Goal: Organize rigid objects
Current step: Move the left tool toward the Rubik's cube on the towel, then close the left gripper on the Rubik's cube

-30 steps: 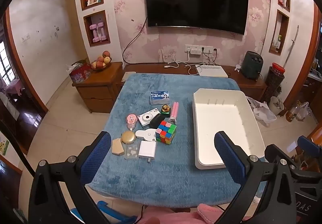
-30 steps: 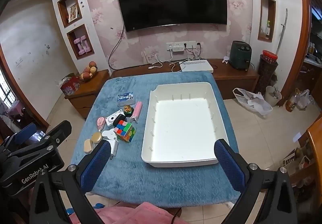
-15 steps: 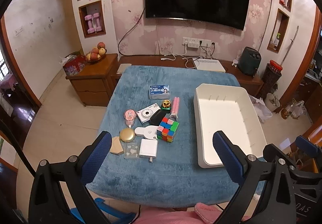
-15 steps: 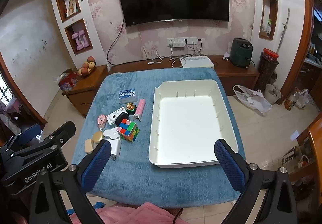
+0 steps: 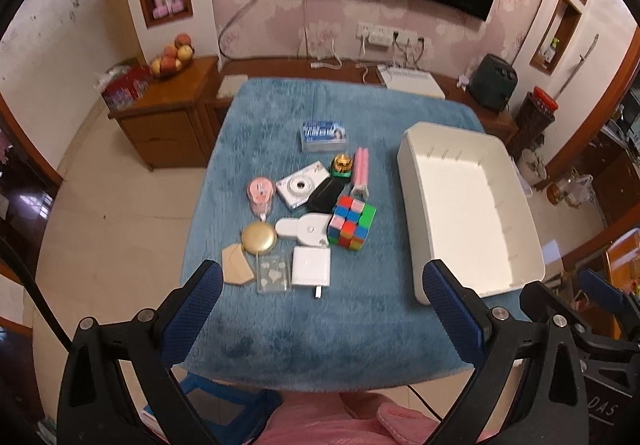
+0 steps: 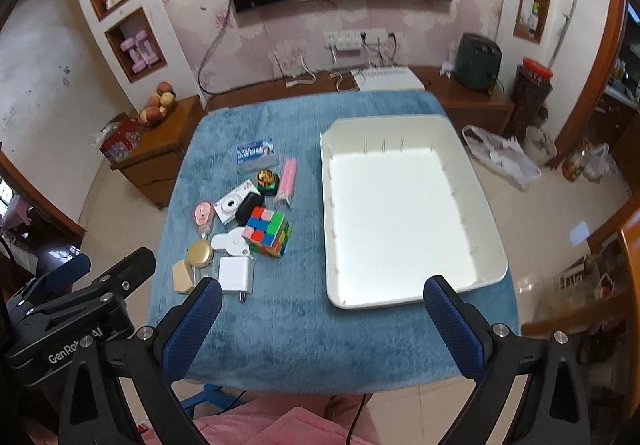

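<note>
Several small items lie in a cluster on the left of a blue-covered table (image 5: 360, 325): a colour cube (image 5: 351, 223), a white charger (image 5: 311, 267), a white camera (image 5: 300, 184), a gold round case (image 5: 258, 238), a pink stick (image 5: 360, 171) and a blue card box (image 5: 322, 135). On the right sits an empty white tray (image 5: 416, 181), also in the right wrist view (image 6: 332, 245). My left gripper (image 5: 322, 299) hangs open above the near table edge, in front of the cluster. My right gripper (image 6: 322, 311) is open too, high over the near edge by the tray, where the cube (image 6: 268, 231) shows.
A wooden side cabinet with a fruit bowl (image 5: 170, 57) stands left of the table. A low TV bench (image 6: 472, 105) with a router and cables runs behind it. Bags and jars (image 6: 500, 157) sit on the floor at right. A pink-clad lap (image 5: 320, 421) is at the near edge.
Both grippers have moved forward and down toward the table; the items and tray look larger and nearer. Nothing on the table has shifted, and both pairs of jaws stay apart.
</note>
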`<state>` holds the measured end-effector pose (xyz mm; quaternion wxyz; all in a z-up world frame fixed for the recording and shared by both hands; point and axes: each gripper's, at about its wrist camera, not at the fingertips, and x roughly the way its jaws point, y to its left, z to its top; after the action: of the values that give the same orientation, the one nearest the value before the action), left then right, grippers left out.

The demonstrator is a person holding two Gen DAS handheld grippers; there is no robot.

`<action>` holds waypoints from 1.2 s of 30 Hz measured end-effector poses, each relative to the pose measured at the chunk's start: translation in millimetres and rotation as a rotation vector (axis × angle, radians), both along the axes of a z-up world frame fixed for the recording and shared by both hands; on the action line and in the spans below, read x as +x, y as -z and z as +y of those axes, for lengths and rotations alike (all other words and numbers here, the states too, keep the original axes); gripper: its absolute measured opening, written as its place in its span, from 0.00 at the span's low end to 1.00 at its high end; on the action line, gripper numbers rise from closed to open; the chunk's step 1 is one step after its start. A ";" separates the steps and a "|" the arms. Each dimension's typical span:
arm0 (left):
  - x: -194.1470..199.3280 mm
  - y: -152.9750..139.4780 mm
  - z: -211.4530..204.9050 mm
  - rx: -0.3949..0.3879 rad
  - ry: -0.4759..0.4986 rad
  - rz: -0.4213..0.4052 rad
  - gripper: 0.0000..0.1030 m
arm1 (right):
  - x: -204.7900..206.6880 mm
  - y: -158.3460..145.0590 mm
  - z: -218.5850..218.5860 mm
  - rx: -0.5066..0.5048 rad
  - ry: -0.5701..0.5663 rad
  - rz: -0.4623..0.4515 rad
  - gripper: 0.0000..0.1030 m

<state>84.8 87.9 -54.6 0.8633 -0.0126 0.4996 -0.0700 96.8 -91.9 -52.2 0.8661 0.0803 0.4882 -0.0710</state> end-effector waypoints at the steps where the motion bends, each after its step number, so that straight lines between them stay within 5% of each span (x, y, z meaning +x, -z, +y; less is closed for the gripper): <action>1: 1.8 2.1 2.1 -0.003 0.003 0.010 0.97 | 1.1 2.4 1.4 0.001 0.012 0.011 0.98; 9: 21.7 24.7 10.4 -0.047 0.077 0.136 0.94 | 1.9 22.7 -4.2 0.038 0.149 0.086 0.87; 22: 44.2 20.1 -10.0 -0.073 0.174 0.160 0.94 | 4.6 15.4 -28.8 0.059 0.229 0.064 0.82; 36: 76.9 38.2 -52.7 -0.052 0.016 0.276 0.94 | 50.0 18.9 -117.5 0.147 0.159 0.069 0.70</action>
<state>161.7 35.2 -92.8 0.7850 -0.0406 0.6119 -0.0876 146.8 -209.4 -71.1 0.8321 0.1795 0.5138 -0.1062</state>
